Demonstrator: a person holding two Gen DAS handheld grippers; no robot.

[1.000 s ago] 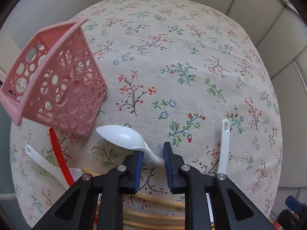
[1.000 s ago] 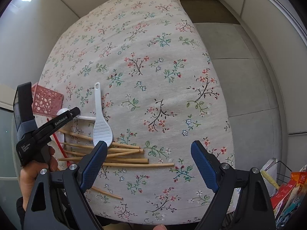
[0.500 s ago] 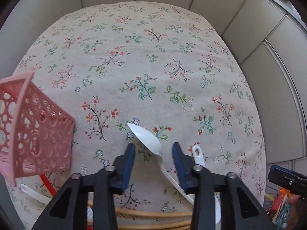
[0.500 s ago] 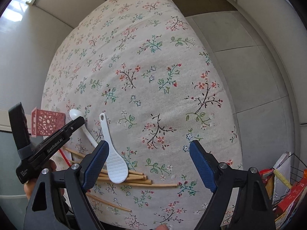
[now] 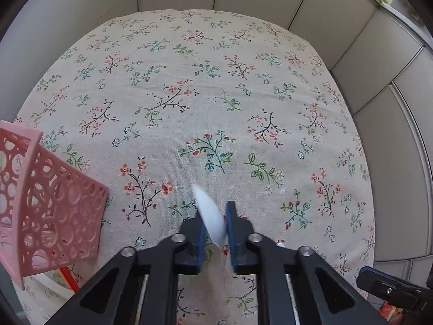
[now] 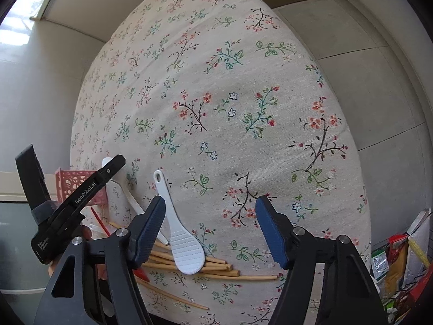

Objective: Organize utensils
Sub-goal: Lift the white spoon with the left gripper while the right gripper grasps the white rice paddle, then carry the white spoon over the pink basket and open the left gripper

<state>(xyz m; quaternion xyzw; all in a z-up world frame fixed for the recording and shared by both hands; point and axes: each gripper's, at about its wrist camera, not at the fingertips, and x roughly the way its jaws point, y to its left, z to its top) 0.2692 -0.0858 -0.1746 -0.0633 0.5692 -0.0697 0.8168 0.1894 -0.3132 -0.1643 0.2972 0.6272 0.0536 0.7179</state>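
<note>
At lower centre of the left wrist view, the left claw is closing on the white spoon, its bowl jutting up between the pads. The right claw is narrowing with nothing between its pads; the white rice paddle is lying just inside its left finger, across the wooden chopsticks on the floral counter. The pink basket is sitting at the left edge.
</note>
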